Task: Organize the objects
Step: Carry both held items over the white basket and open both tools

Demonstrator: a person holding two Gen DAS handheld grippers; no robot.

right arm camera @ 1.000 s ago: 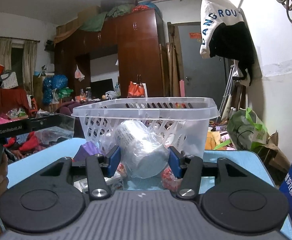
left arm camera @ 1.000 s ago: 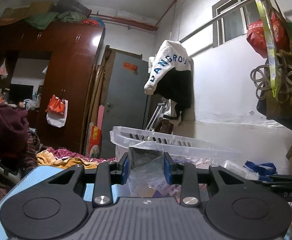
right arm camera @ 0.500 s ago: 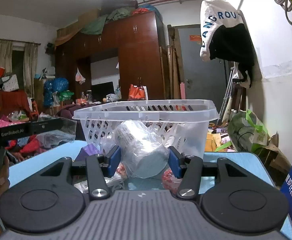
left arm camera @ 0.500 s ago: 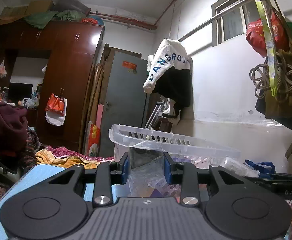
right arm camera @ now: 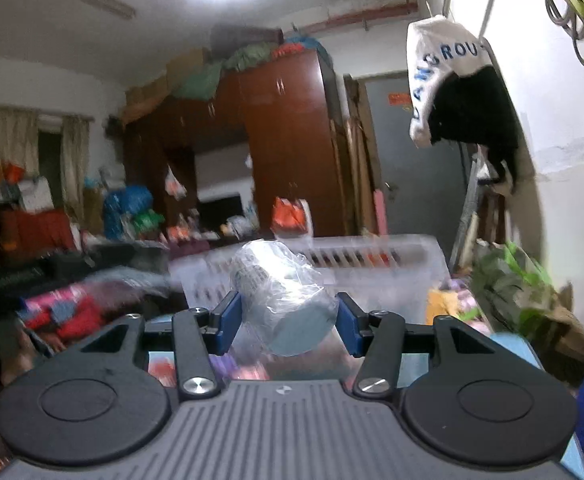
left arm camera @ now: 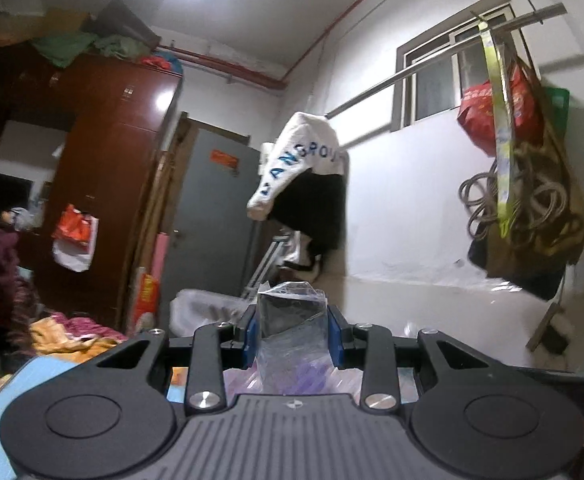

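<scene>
Both grippers hold something, and neither thing is in the white basket (right arm camera: 379, 256) yet, so the tidying looks only partly done. On the left, the left gripper (left arm camera: 292, 334) has its two blue pads pressed tight on a small dark thing in a clear plastic bag (left arm camera: 290, 320). The bag sticks up between the fingers, and its top edge stands above them. This gripper points level, out toward the far wall, and the basket's pale rim (left arm camera: 208, 304) shows just behind and below the bag, on the far part of the blue table (left arm camera: 32, 372). On the right, the right gripper (right arm camera: 290, 322) is clamped on a roll wrapped in crinkly clear plastic (right arm camera: 284, 300). The roll is wider, so these fingers sit farther apart. The roll lies tilted, with its round flat end facing near and down. This gripper points level too, straight at the basket, which stands on the far side of the table. The roll is up at about the height of the basket's rim. I think both things must yet be carried over the rim and let go inside. Some small colourful bits (right arm camera: 160, 368) lie on the table under the gripper; they are too blurred to name.
</scene>
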